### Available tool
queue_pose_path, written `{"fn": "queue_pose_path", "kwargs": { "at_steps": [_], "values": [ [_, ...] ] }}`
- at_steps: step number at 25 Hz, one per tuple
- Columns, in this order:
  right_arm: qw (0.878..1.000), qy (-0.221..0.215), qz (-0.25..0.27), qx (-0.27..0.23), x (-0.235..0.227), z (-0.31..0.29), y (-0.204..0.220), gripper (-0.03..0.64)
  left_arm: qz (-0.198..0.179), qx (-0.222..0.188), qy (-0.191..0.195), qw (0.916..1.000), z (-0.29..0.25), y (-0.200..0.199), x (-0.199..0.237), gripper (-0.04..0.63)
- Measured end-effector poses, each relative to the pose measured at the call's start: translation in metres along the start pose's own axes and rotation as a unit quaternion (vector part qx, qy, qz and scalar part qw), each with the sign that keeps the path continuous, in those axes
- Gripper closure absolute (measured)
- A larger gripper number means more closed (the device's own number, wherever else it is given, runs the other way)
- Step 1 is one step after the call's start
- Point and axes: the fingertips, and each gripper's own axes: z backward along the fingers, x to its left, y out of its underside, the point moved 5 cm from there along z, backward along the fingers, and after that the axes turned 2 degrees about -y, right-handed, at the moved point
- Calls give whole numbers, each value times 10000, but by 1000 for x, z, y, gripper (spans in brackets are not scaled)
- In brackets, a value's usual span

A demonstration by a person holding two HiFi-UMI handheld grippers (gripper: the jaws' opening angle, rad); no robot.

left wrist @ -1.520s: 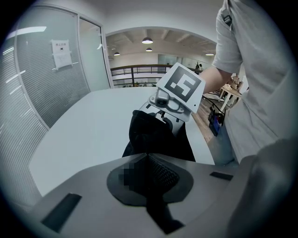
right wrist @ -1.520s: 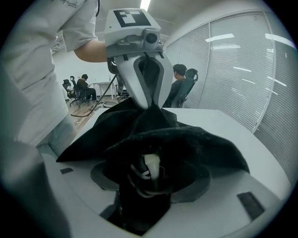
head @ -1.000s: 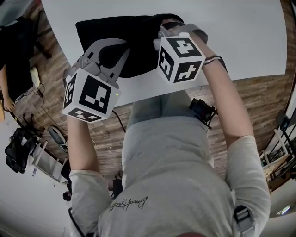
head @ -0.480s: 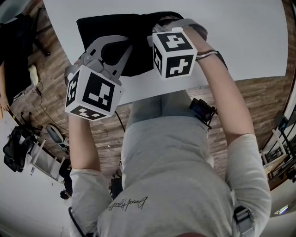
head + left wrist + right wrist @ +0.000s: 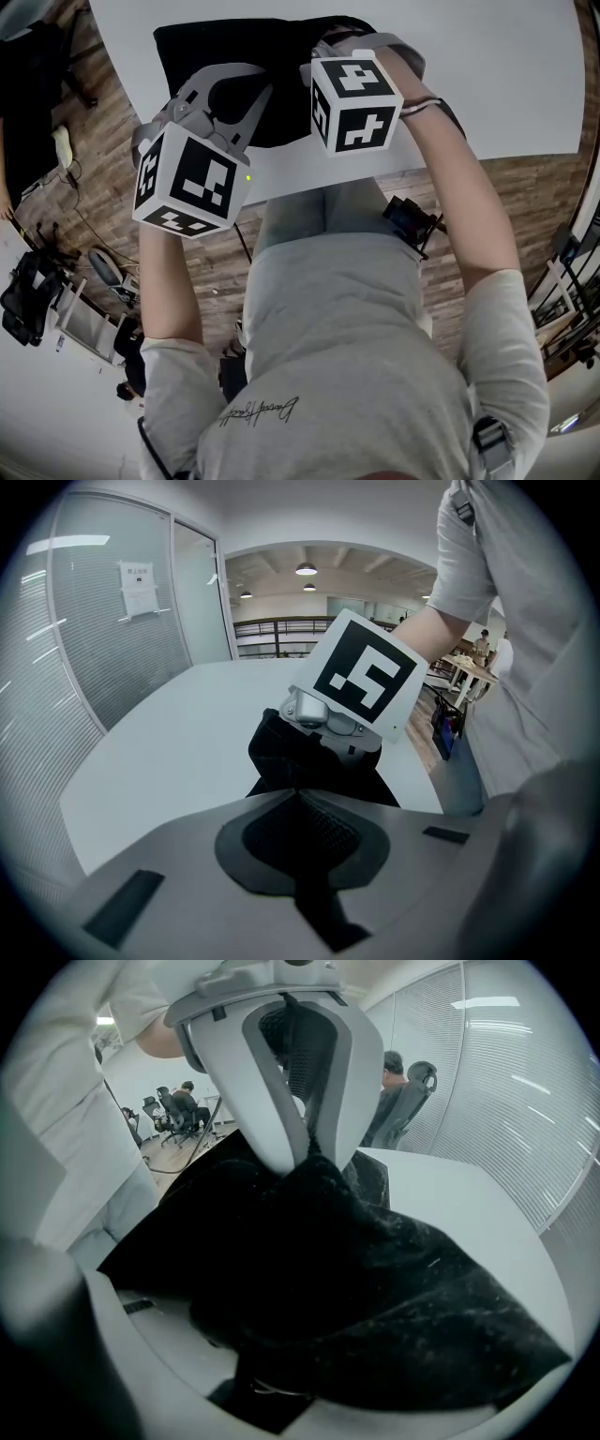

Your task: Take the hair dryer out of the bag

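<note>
left claw (image 5: 298, 794): clenched on a pinched fold of the black bag (image 5: 220, 47) | right claw (image 5: 281, 1377): jaws apart, have just been closing, bag cloth bunched between them | bag: lies on the white surface (image 5: 487, 75), close to its near edge, under both claws | hair dryer: not visible in any view

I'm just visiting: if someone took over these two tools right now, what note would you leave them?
Left tool: shut on a fold of the black bag, holding it up off the white table.
Right tool: pushed in under the bag's fabric. Its jaws have just been closing partway, and the fabric hides whether they grip anything.
Hair dryer: not visible, presumably inside the bag.
Done: bag fold pinched and raised.
Left: find the hair dryer, grip it and draw it out.
</note>
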Motion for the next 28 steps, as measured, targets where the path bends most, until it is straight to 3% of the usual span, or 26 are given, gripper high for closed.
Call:
{"fn": "queue_pose_path", "kwargs": {
  "at_steps": [28],
  "values": [
    [9995, 186, -121, -231, 7, 25, 14, 417, -8, 28, -74, 10000, 0, 7, 0, 578]
  ]
}}
